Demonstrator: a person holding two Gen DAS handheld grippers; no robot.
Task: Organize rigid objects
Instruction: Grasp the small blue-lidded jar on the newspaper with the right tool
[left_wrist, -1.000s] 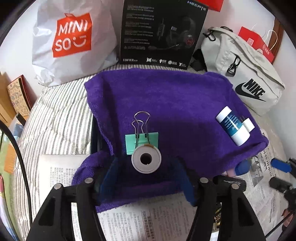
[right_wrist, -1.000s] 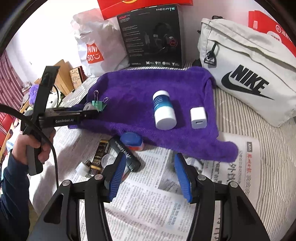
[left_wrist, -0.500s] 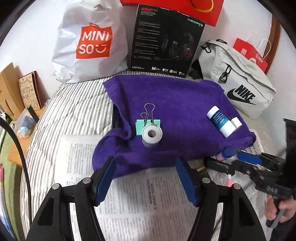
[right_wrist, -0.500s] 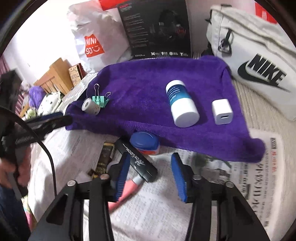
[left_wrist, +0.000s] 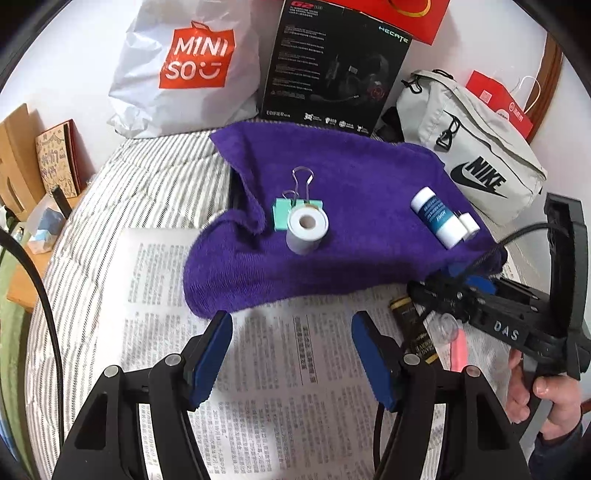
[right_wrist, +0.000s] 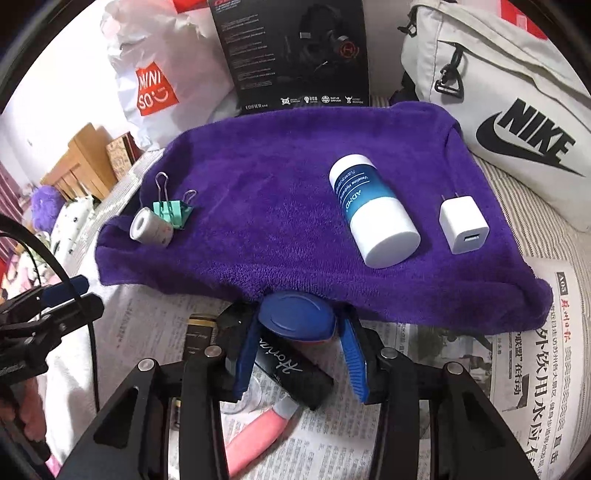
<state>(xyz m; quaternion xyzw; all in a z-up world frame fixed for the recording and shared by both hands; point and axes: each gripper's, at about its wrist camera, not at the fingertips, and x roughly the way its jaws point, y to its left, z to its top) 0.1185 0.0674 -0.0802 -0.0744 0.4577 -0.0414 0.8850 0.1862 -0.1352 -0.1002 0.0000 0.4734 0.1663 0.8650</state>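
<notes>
Lowered right tool closing around blue-capped tub; left tool released.

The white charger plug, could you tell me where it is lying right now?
In the right wrist view the white charger plug lies on the purple towel, near its right edge, just right of the blue-and-white bottle.

White wall, striped bedding, wooden furniture

Left tool: open, empty, above newspaper. Purple towel carrying tape roll touching green binder clip, plus bottle. Right tool at towel's right edge.
</notes>
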